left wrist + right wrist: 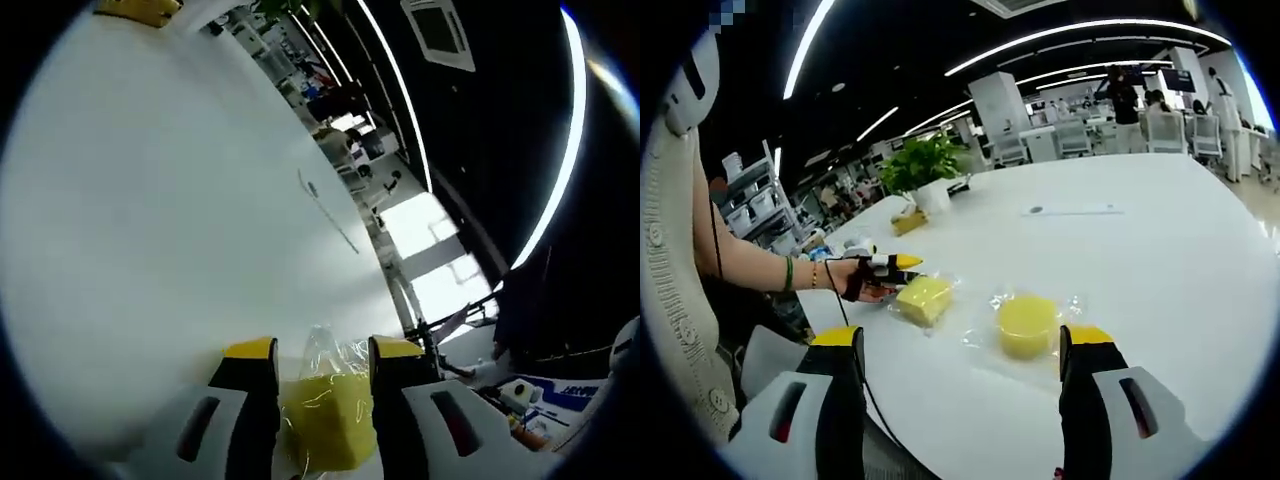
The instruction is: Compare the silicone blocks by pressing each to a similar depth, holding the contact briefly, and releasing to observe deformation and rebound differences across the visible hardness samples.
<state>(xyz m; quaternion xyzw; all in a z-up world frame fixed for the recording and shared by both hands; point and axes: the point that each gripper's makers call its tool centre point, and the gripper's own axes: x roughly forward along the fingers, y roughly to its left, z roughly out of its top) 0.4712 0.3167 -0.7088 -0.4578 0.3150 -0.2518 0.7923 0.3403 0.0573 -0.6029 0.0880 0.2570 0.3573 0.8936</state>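
A square yellow silicone block (325,420) in clear plastic wrap sits between the jaws of my left gripper (325,350), which is shut on it. In the right gripper view the same block (923,298) lies on the white table (1140,260) with the left gripper (900,272) on its left edge, held by a person's hand. A round yellow block (1027,325), also wrapped, lies to the right of it, apart from both grippers. My right gripper (965,340) hangs above the table's near edge, open wide, nothing between its fingers.
A potted plant (925,165) stands at the table's far left with a small yellow item (907,222) beside it. A flat strip (1072,210) lies farther back on the table. A white chair (675,250) is at the left. Desks and people fill the background.
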